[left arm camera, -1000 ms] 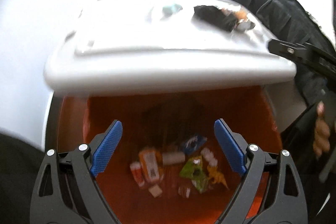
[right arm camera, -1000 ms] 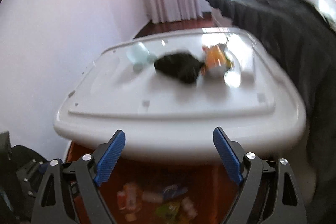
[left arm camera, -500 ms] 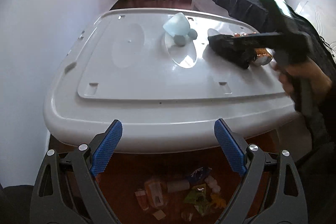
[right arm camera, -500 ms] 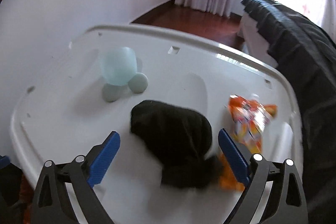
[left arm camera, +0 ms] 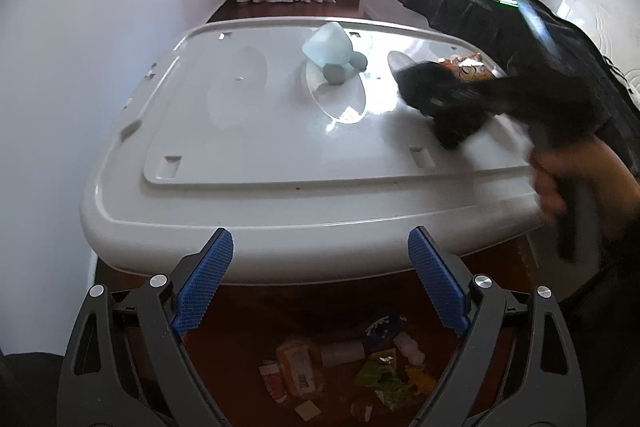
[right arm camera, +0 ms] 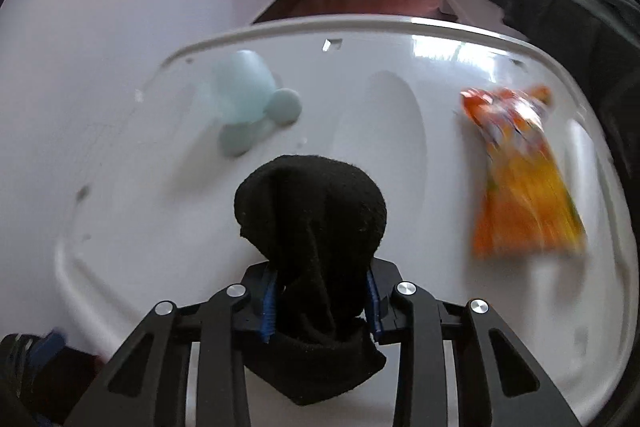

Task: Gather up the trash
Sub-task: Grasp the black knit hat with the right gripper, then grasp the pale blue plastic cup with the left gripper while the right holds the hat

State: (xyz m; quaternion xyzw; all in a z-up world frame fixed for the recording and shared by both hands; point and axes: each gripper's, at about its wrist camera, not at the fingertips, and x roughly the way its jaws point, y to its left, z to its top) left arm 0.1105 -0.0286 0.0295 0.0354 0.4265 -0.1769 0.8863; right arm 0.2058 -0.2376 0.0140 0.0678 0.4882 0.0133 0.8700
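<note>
My right gripper (right arm camera: 320, 301) has just closed on the black sock (right arm camera: 312, 211), low centre: soft, light, bunching at mid-length. Left gripper (left arm camera: 320, 283) gapes wide, empty.

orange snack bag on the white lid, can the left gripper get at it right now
Probably not directly: the left gripper is open at the lid's near edge, while the right gripper, clamped on the black sock, lies before the orange snack bag.

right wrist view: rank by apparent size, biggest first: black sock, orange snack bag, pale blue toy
1. black sock, clamped in the right gripper, so nearness inflates it
2. orange snack bag, blurred and not far behind the sock; treat that order as unsure
3. pale blue toy, clearly smallest, also farthest
</note>
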